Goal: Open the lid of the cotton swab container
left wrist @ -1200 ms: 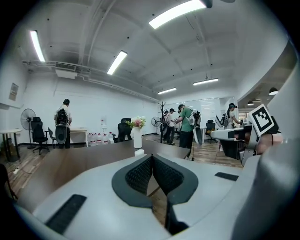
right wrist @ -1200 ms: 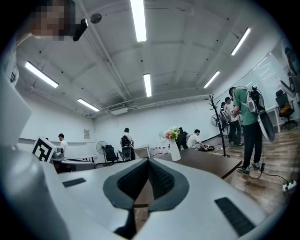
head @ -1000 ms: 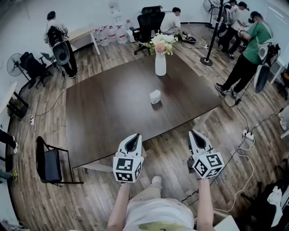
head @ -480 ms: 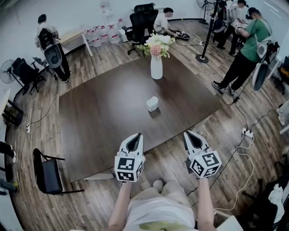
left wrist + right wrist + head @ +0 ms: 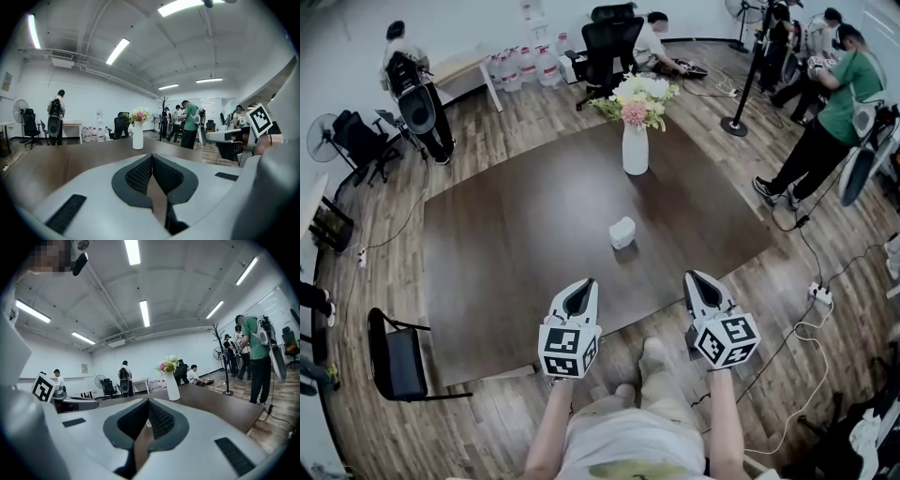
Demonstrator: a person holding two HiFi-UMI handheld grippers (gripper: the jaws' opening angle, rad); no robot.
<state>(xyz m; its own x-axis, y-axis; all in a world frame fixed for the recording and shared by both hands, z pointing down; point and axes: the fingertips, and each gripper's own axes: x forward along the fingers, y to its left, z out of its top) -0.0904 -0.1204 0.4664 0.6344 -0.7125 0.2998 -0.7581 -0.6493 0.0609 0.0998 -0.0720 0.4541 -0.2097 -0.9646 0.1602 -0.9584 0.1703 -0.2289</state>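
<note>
The cotton swab container (image 5: 622, 232) is a small white box with its lid down, alone near the middle of the dark brown table (image 5: 506, 262). My left gripper (image 5: 577, 291) hangs shut over the table's near edge, nothing between its jaws. My right gripper (image 5: 698, 283) is shut and empty too, just off the near edge to the right. Both sit well short of the container. In the left gripper view the closed jaw tips (image 5: 152, 156) point across the table; the container is hidden there. In the right gripper view a sliver of the container (image 5: 149, 423) shows behind the closed jaw tips (image 5: 148, 401).
A white vase of flowers (image 5: 635, 141) stands at the table's far side. A black chair (image 5: 398, 356) is left of the table, office chairs (image 5: 609, 42) beyond it. Several people stand around the room (image 5: 830, 122). Cables and a power strip (image 5: 818, 292) lie on the floor at right.
The head view has shifted slightly, so the table and container sit a little lower in frame. Both grippers keep their places and stay shut. The person's foot has stepped forward.
</note>
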